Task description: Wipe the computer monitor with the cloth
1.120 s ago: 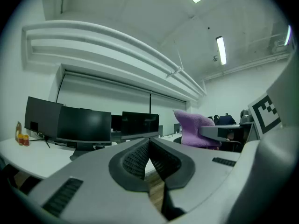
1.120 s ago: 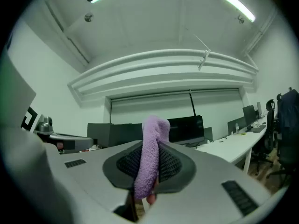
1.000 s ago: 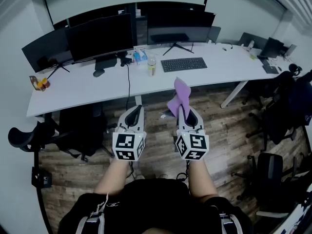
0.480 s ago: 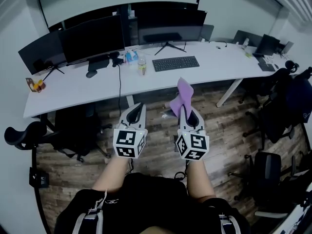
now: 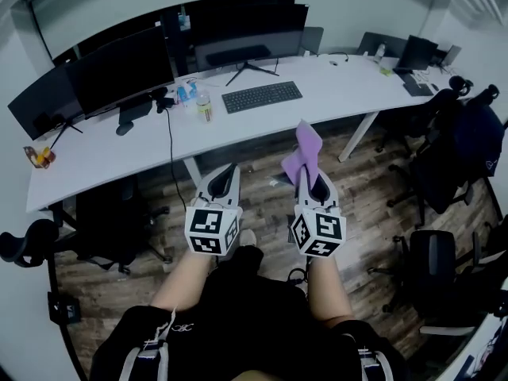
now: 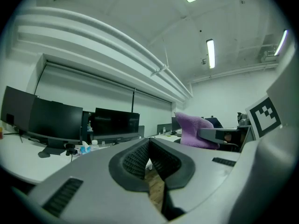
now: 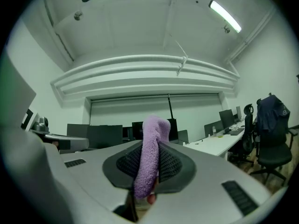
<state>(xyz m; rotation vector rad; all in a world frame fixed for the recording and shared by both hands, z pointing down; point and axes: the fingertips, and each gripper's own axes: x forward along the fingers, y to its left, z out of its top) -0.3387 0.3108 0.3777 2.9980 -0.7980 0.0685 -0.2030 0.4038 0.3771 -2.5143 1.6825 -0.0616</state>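
Long white desk point(image 5: 333, 82) on wood floor point(image 5: 373, 173), white wall point(image 5: 357, 6) behind. Black office chairs point(image 5: 444, 268) at right. Strip lights point(image 6: 211, 53) on white ceiling point(image 7: 140, 22).

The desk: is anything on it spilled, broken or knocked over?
Nothing stands out. On the desk the monitors stand upright, the keyboard lies flat and the small bottle is standing. The purple cloth is pinched in the right gripper, not dropped.

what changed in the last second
The desk and keyboard slid left in the head view, so the person likely turned right. Nothing grabbed or released: right gripper still shut on the cloth, left gripper still shut, empty.
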